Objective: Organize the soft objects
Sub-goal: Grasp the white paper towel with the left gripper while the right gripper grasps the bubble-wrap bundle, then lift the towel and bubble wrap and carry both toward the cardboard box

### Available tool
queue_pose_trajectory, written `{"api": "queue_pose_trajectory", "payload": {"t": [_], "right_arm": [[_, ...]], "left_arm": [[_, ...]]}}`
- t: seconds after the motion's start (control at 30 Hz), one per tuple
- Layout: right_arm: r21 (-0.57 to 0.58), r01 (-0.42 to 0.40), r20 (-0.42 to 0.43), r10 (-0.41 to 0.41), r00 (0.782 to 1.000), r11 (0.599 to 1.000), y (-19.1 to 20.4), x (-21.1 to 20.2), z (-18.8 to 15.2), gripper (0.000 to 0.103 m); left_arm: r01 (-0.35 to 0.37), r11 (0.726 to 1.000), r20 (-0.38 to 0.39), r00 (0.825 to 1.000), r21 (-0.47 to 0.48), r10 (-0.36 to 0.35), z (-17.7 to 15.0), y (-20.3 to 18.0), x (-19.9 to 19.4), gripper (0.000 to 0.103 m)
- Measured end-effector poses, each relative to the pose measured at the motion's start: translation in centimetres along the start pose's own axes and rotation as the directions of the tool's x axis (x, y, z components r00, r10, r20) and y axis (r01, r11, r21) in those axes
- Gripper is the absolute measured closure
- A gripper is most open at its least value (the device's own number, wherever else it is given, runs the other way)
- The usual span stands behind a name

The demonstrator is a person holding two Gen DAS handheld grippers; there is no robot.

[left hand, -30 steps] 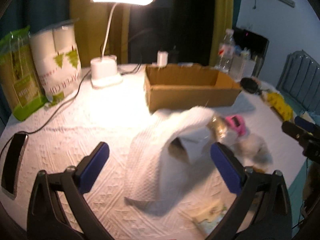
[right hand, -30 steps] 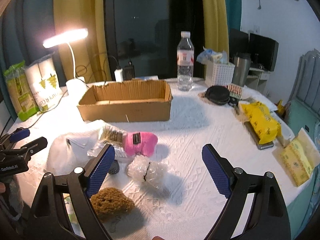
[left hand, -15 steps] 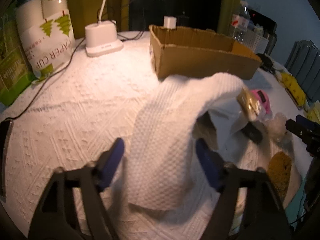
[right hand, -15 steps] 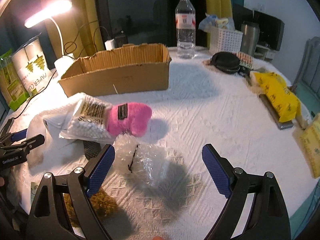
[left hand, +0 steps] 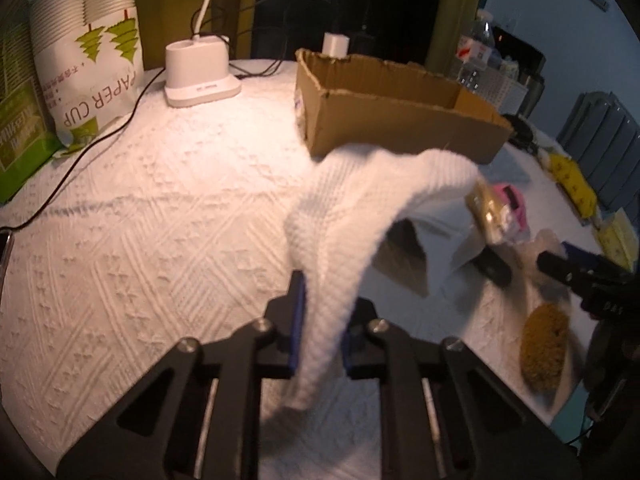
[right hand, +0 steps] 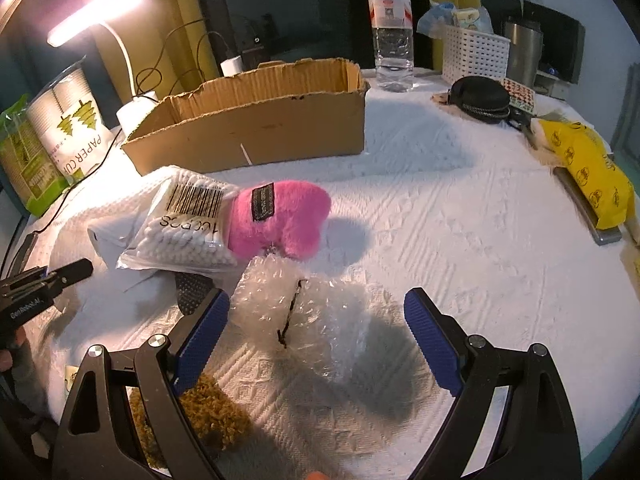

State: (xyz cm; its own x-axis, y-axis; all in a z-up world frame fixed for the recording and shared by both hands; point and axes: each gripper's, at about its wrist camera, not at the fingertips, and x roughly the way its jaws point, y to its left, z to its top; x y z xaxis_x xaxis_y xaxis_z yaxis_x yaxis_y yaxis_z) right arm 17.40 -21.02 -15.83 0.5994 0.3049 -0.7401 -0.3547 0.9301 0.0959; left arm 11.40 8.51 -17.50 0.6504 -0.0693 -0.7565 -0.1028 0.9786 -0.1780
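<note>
My left gripper (left hand: pixel 320 336) is shut on the near end of a white knitted towel (left hand: pixel 360 208), which drapes up and over toward the open cardboard box (left hand: pixel 400 120). My right gripper (right hand: pixel 316 344) is open, its blue pads on either side of a wad of bubble wrap (right hand: pixel 304 316) on the table. A pink plush (right hand: pixel 280 216) and a bag of cotton swabs (right hand: pixel 188 224) lie just beyond it. A brown sponge (right hand: pixel 208 420) sits under my right gripper's left finger. The box also shows in the right wrist view (right hand: pixel 256 120).
A lamp base (left hand: pixel 200 76), a paper-cup pack (left hand: pixel 88 60) and a cable lie at the left. A water bottle (right hand: pixel 390 28), white basket (right hand: pixel 474 54), black pouch (right hand: pixel 480 100) and yellow packet (right hand: pixel 588 168) stand at the right. The table has a white cloth (right hand: pixel 460 240).
My left gripper has moved forward and shut on the towel's near end. My right gripper has moved closer to the bubble wrap, which now lies between its open fingers.
</note>
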Motion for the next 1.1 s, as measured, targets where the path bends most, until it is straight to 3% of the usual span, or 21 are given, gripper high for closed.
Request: {"api": "queue_pose_trajectory", "payload": {"t": [0.07,0.2,0.4,0.67,1.1], "right_arm": [[-0.001,-0.013,0.002,0.013,1.0,1.0,0.1,-0.1,0.0,0.031],[-0.016,-0.013,0.013,0.013,1.0,1.0,0.3,-0.8,-0.1,0.037],[-0.031,-0.008,0.053,0.01,0.999,0.999,0.5,-2.3,0.4,0.037],[-0.044,-0.007,0.096,0.011,0.995,0.999,0.5,-4.0,1.0,0.038],[-0.082,-0.003,0.19,0.019,0.982,0.997,0.8,-6.7,3.6,0.038]], "left_arm": [[0.011,1.0,0.028,1.0,-0.006,-0.011,0.2,0.0,-0.8,0.09],[0.035,0.999,0.086,0.996,-0.014,-0.034,0.9,0.0,-2.6,0.091],[0.044,0.999,0.158,0.986,-0.013,-0.042,2.3,-0.2,-4.9,0.094],[0.054,0.999,0.192,0.98,0.006,-0.054,3.4,-0.3,-5.6,0.1],[0.067,0.996,0.322,0.943,0.053,-0.08,7.7,-1.3,-9.6,0.101]]}}
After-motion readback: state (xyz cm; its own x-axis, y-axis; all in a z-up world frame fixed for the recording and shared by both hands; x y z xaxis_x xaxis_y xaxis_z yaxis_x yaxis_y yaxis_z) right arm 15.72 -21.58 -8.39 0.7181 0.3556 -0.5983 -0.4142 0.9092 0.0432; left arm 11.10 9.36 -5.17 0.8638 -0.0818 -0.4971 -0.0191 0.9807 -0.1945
